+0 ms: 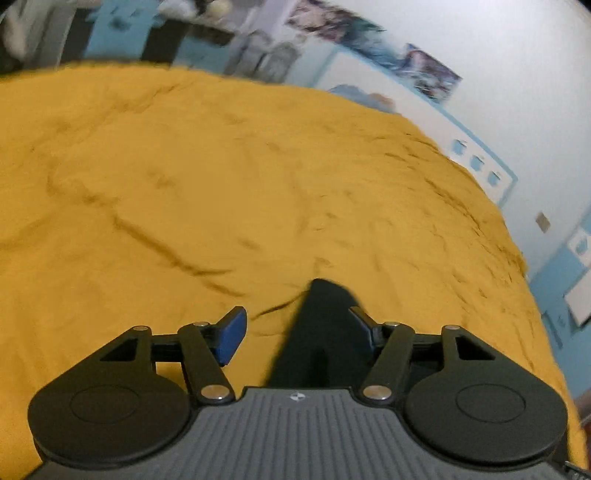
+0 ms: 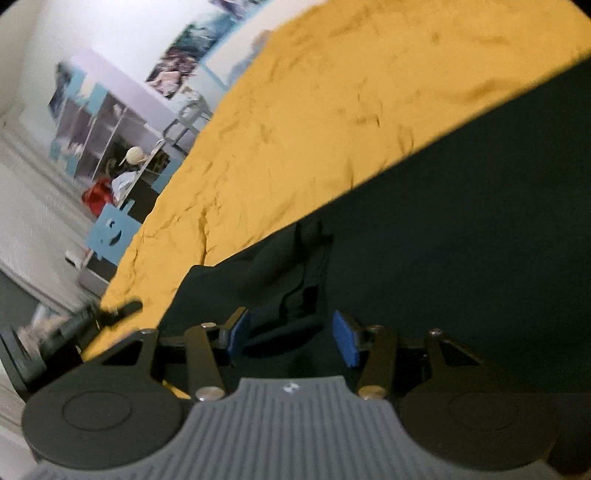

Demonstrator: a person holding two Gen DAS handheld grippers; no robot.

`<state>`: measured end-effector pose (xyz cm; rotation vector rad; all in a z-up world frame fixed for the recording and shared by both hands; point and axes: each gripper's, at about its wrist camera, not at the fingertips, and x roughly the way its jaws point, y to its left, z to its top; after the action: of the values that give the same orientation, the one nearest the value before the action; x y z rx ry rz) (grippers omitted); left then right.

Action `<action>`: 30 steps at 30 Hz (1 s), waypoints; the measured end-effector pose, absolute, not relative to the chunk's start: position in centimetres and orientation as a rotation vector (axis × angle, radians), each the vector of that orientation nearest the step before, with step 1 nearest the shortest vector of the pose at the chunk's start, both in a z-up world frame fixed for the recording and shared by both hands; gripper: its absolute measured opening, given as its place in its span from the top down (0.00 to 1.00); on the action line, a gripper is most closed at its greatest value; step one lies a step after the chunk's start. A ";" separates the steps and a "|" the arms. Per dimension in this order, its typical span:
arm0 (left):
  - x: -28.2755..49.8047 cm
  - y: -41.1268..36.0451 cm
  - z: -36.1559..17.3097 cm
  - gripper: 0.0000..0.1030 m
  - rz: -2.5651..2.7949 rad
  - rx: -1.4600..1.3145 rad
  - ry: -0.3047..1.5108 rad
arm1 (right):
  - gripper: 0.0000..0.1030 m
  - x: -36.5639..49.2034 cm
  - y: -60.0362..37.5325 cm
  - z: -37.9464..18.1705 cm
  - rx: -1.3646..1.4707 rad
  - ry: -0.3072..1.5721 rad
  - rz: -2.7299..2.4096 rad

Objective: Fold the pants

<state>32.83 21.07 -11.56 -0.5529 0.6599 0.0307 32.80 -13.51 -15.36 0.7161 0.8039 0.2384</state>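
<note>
Dark green-black pants point(image 2: 461, 240) lie spread on a yellow bedspread point(image 2: 332, 110). In the right wrist view they fill the right and lower part, with a bunched, folded end point(image 2: 295, 280) just ahead of my right gripper point(image 2: 291, 336). That gripper is open, its blue pads point(image 2: 345, 343) on either side of the bunched cloth. In the left wrist view a narrow dark tip of the pants point(image 1: 321, 332) reaches up between the fingers of my left gripper point(image 1: 299, 334), which is open over the bedspread point(image 1: 221, 166).
The bed's far edge meets a white wall with posters point(image 1: 369, 33) and blue trim point(image 1: 480, 162). Left of the bed stand shelves with clutter point(image 2: 110, 147) and a blue chair point(image 2: 110, 236). The other gripper's edge point(image 2: 74, 325) shows at the bed's near corner.
</note>
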 end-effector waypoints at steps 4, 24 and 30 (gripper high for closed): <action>33.1 22.2 -13.1 0.30 0.030 -0.646 0.723 | 0.54 33.9 -12.2 -15.9 0.740 0.852 0.161; 32.5 20.5 -13.8 0.30 -0.214 -0.739 0.792 | 0.98 33.6 -14.0 -12.7 0.789 0.711 0.087; 32.9 18.7 -13.8 0.30 -0.216 -0.645 0.821 | 0.97 32.6 -15.3 -13.4 0.717 0.758 0.084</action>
<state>32.93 18.71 -13.79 -0.6454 0.8206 -0.2164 32.55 -15.27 -13.42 0.7172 0.7577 0.0844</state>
